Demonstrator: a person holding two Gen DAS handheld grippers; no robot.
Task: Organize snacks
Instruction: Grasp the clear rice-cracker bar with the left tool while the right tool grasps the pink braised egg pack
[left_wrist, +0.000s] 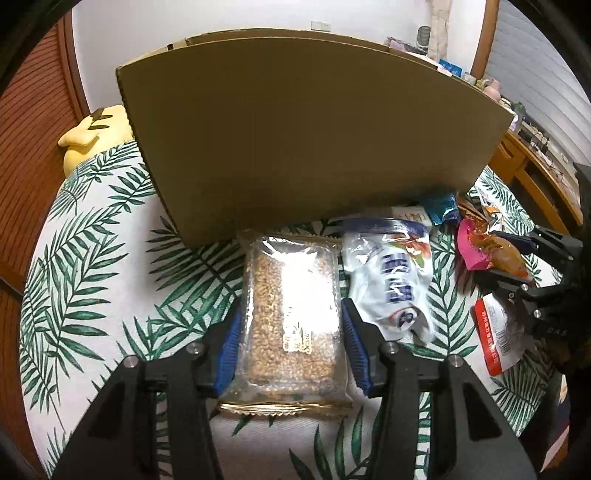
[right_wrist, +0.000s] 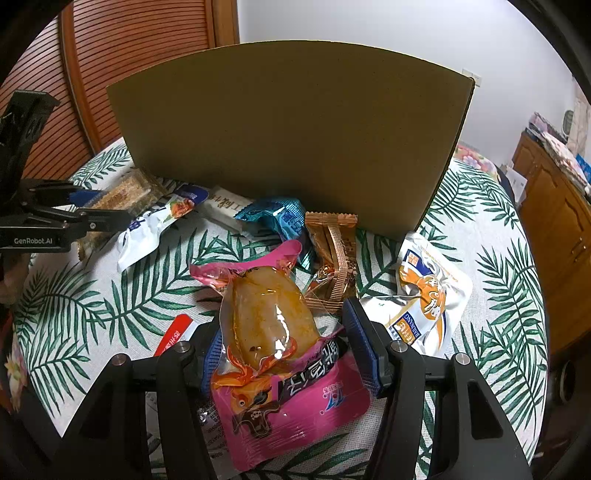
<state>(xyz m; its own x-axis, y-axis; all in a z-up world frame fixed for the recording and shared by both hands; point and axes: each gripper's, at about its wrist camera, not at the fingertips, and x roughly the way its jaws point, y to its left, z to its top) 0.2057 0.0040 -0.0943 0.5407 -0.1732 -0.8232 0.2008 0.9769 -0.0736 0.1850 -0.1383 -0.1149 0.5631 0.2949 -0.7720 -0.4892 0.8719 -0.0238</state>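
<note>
A clear pack of grain crisp bar (left_wrist: 291, 317) lies on the leaf-print cloth before the cardboard box (left_wrist: 310, 140). My left gripper (left_wrist: 291, 325) straddles it, blue pads against both sides. It also shows in the right wrist view (right_wrist: 122, 201), where the left gripper (right_wrist: 85, 210) is at far left. My right gripper (right_wrist: 284, 347) holds a pink pack with a brown meat piece (right_wrist: 273, 332) between its pads, raised a little off the table. The pink pack also shows in the left wrist view (left_wrist: 487, 251).
Loose snacks lie before the box (right_wrist: 288, 133): a white-blue pouch (left_wrist: 391, 280), a teal wrapper (right_wrist: 280, 218), an orange bar (right_wrist: 336, 254), a white-orange pouch (right_wrist: 428, 295), a red-white pack (left_wrist: 495, 339). A wooden cabinet (right_wrist: 554, 229) stands right, a yellow plush (left_wrist: 96, 133) left.
</note>
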